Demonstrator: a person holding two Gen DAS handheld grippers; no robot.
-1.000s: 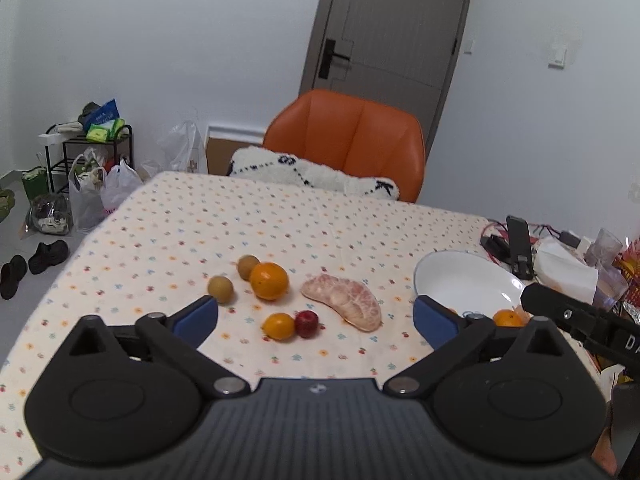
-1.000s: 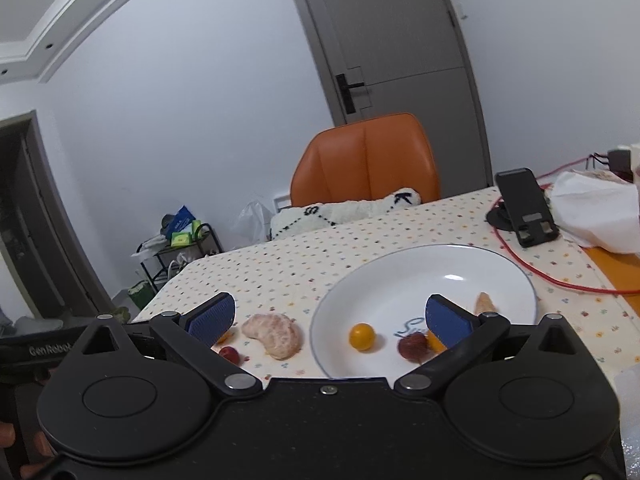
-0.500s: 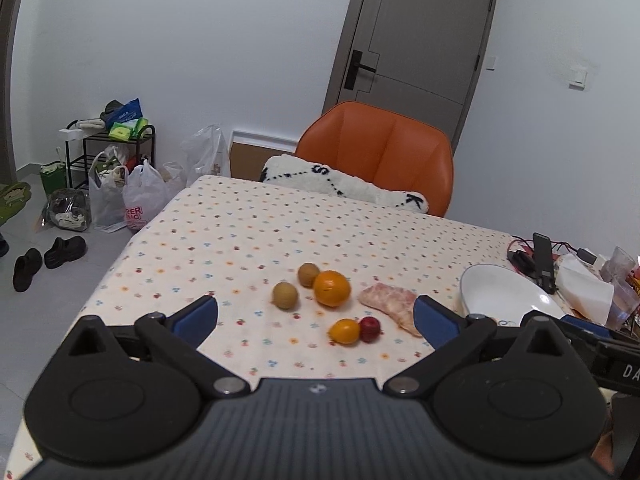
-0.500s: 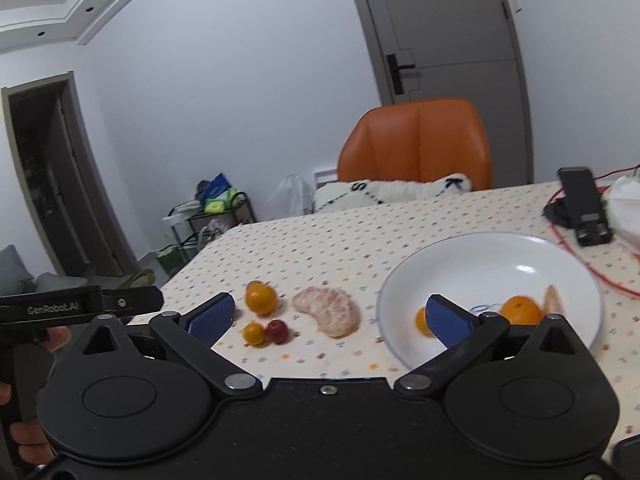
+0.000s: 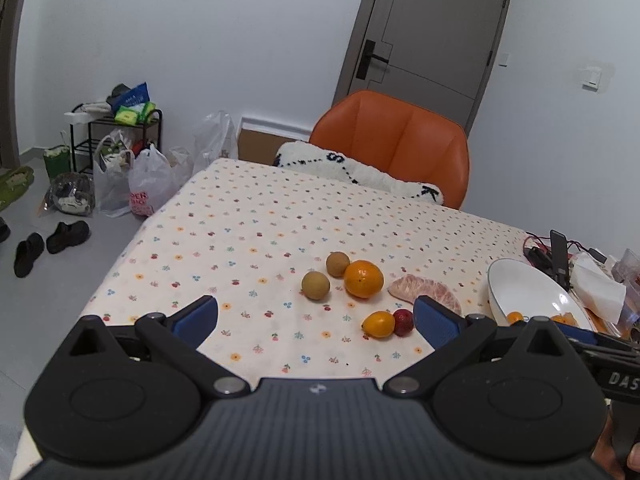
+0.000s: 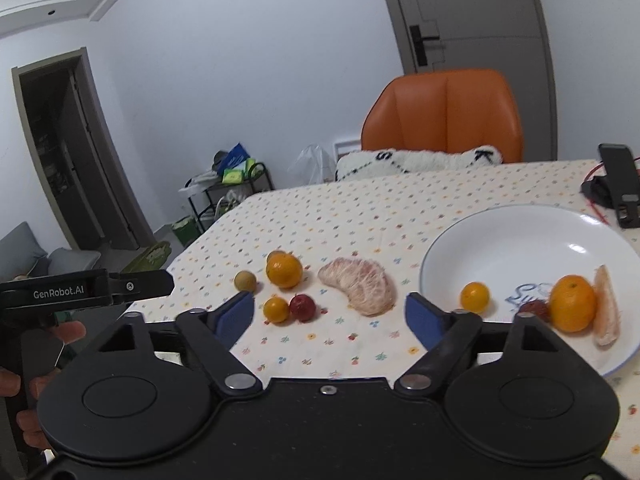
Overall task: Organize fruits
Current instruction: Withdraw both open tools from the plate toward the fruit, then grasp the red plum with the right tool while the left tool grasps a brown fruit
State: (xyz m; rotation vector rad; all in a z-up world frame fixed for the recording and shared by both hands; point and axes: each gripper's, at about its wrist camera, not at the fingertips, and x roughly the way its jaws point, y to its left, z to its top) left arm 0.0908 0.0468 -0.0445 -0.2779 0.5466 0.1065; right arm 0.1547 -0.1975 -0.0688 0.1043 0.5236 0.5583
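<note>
On the flowered tablecloth lie a big orange [image 5: 363, 279] [image 6: 284, 270], two brown round fruits [image 5: 315, 285] [image 5: 337, 264], a small yellow-orange fruit [image 5: 377, 324] [image 6: 276, 309] touching a red one [image 5: 403, 321] [image 6: 302, 307], and a peeled pomelo piece [image 5: 424, 292] [image 6: 360, 285]. The white plate [image 6: 520, 236] [image 5: 520, 284] holds a small orange fruit [image 6: 475, 297], a dark red fruit [image 6: 532, 309], an orange [image 6: 573, 307] and a pomelo slice [image 6: 606, 308]. My left gripper [image 5: 316, 316] is open and empty, short of the loose fruits. My right gripper [image 6: 330, 314] is open and empty, near the pomelo piece.
An orange chair [image 5: 394, 140] with a fluffy cushion [image 5: 360, 172] stands at the table's far side. A phone stand [image 6: 618, 184] with red cables sits behind the plate, tissues [image 5: 596, 288] beside it. Bags, a rack [image 5: 116, 136] and shoes [image 5: 48, 240] are on the floor left.
Both grippers have drawn back and swung left. The right view now takes in the loose fruits as well as the plate. Both stayed open.
</note>
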